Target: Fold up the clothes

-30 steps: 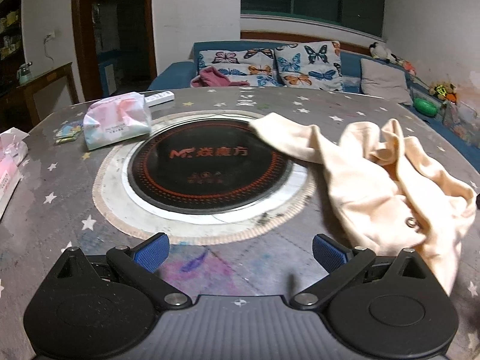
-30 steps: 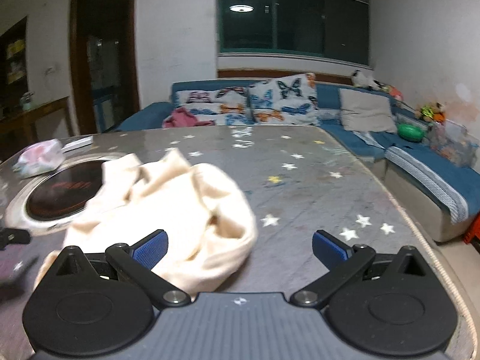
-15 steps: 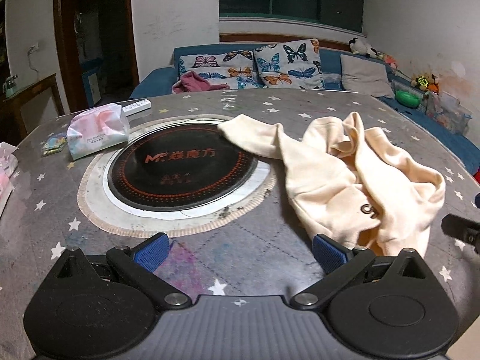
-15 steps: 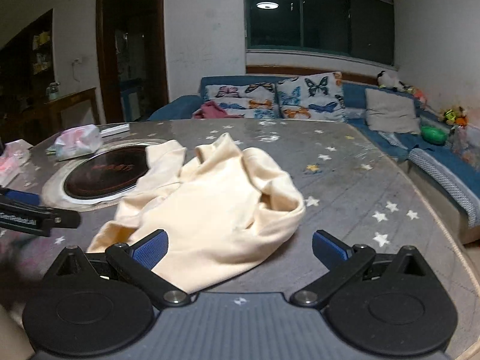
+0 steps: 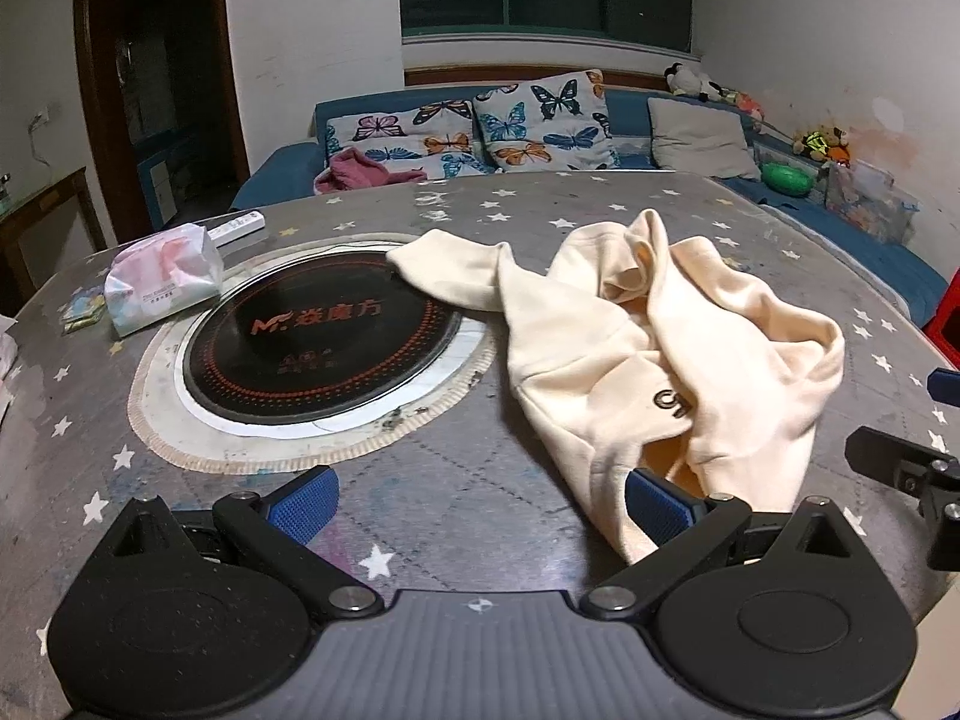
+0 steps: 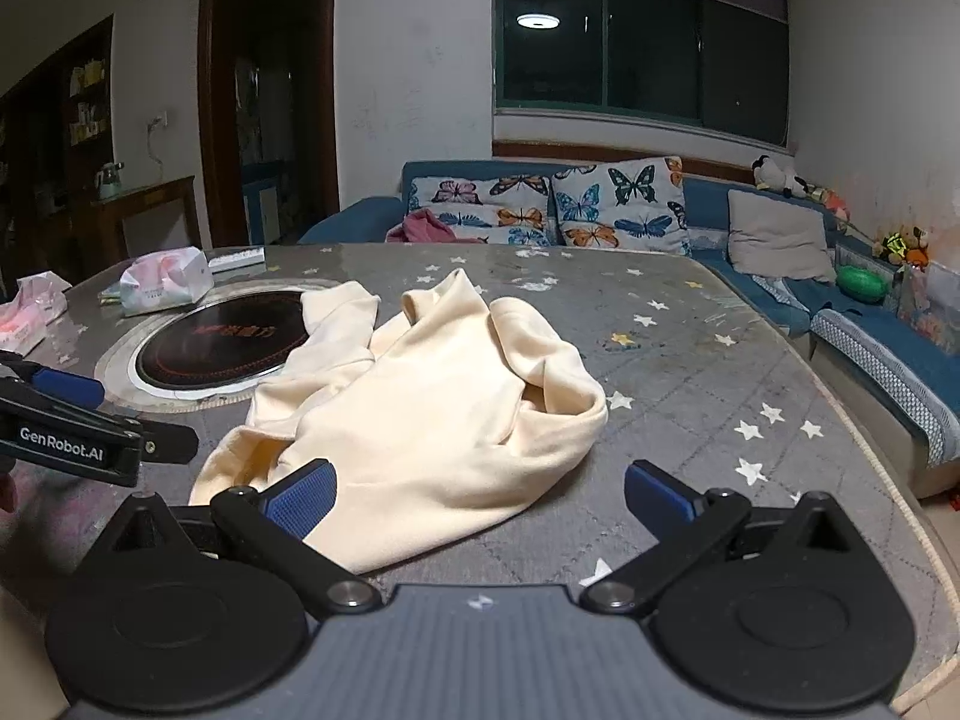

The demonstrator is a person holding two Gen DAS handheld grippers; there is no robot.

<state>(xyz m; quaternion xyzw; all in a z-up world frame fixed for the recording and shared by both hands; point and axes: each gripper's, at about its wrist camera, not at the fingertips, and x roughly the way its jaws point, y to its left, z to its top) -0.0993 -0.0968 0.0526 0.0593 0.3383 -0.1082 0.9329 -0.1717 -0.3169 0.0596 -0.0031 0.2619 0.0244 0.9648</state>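
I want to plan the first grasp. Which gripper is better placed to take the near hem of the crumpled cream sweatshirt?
Probably the right gripper: it is open and the crumpled cream sweatshirt lies between its fingers. The left gripper, also open, faces mostly bare table.

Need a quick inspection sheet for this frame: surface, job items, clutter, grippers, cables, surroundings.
Surface: grey star-print table with a round black induction cooktop set into it.
Job's things: one cream sweatshirt, crumpled and unfolded, one sleeve lying over the cooktop's edge.
Clutter: tissue pack and white remote control beyond the cooktop; a pink tissue pack at the table's left edge.
Grippers: left hand-held gripper open, empty, its right finger pad by the sweatshirt hem; right hand-held gripper open, empty, the hem between its fingers.
Cables: nothing seen on the table.
Surroundings: blue sofa with butterfly cushions, dark window, doorway.
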